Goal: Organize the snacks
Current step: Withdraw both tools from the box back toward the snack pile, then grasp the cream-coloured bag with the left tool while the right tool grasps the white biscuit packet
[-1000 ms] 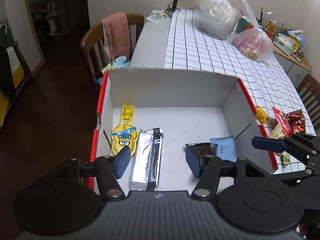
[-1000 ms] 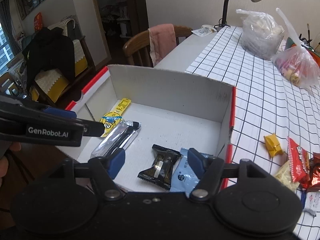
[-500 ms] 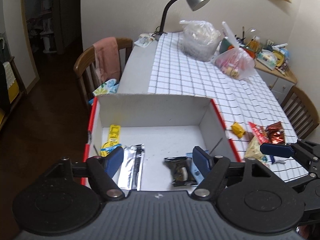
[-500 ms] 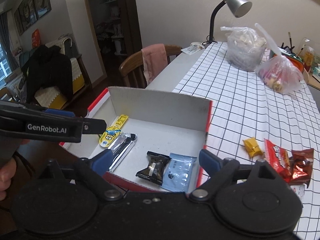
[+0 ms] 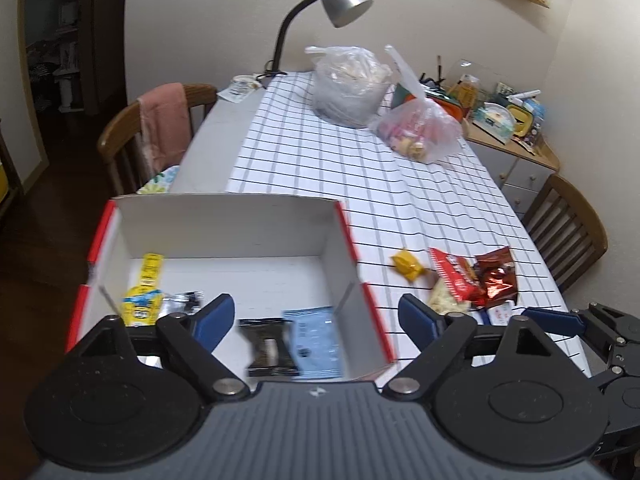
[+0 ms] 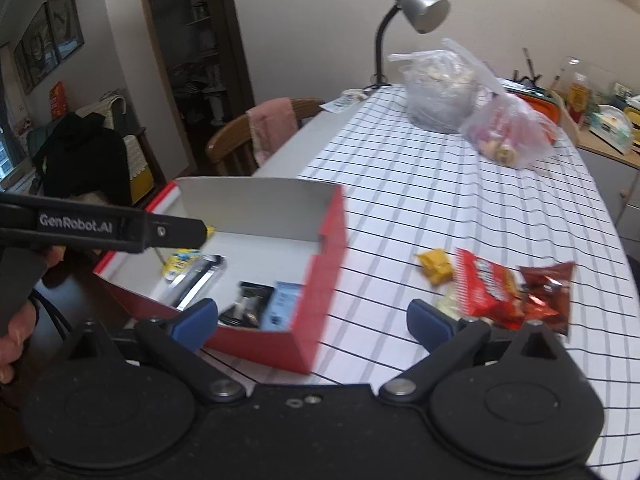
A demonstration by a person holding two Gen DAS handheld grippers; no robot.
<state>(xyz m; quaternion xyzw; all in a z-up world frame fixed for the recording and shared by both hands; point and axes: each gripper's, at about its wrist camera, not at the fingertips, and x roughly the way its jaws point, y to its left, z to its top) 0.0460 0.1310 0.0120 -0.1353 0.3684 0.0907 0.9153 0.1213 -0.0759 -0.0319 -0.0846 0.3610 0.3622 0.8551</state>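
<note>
A red cardboard box (image 5: 224,216) (image 6: 320,280) with a white inside sits at the table's near left corner. In it lie a yellow cartoon packet (image 5: 144,300), a silver bar (image 6: 200,280), a black wrapped snack (image 5: 268,348) (image 6: 248,304) and a light blue packet (image 5: 316,340) (image 6: 282,306). On the cloth to its right lie a yellow candy (image 5: 406,266) (image 6: 436,266), a red packet (image 5: 456,276) (image 6: 488,288) and a dark red foil packet (image 5: 496,276) (image 6: 548,288). My left gripper (image 5: 320,316) hangs above the box's near right corner, jaws opening, nothing between them. My right gripper (image 6: 312,318) is likewise opening and empty.
A checked cloth (image 5: 360,176) covers the table. At the far end stand a grey desk lamp (image 5: 340,0) and two plastic bags (image 5: 352,84) (image 5: 420,132) of food. Wooden chairs stand at the left (image 5: 132,136) and right (image 5: 568,232). A person's hand (image 6: 16,336) holds the left gripper's handle.
Both grippers have drawn back and up from inside the box and opened wider. The black snack and the blue packet now lie loose on the box floor.
</note>
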